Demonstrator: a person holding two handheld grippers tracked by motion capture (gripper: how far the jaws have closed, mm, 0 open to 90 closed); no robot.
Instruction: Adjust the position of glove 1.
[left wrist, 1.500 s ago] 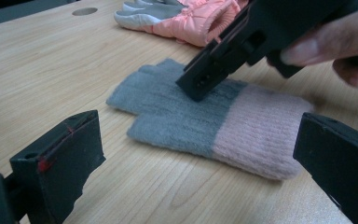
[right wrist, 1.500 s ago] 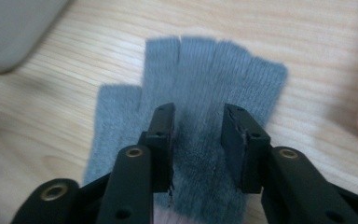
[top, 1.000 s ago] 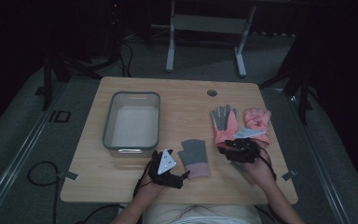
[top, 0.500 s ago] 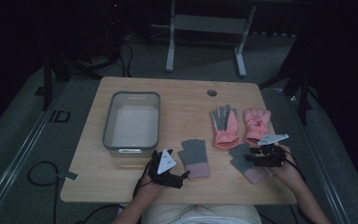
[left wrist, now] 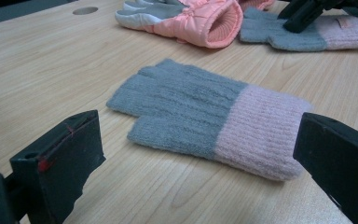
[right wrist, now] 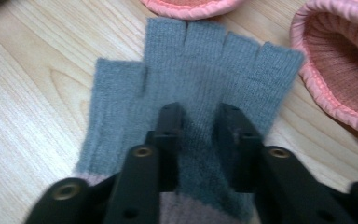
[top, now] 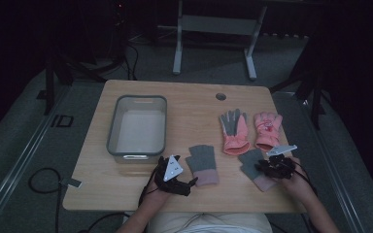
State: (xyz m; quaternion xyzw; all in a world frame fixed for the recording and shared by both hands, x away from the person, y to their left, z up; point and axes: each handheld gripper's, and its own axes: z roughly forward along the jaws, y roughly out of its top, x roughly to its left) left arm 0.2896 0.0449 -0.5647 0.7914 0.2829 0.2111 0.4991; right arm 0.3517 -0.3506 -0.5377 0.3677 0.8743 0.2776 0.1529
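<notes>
Nearest the person, the left tool (top: 190,183) rests on the surface (top: 194,104) with jaws wide open, just beside one grey knit glove (left wrist: 205,114). The right tool (right wrist: 198,119) has just been closing, pinching a fold of the second grey glove (right wrist: 200,70). Beyond lie two pink gloves (top: 250,128) and a grey bin (top: 138,127).

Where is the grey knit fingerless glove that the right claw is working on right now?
In the high view, the grey knit fingerless glove with a pink cuff lies near the table's front right, just below the two pink padded gloves, with the right claw pinching its fabric.
</notes>
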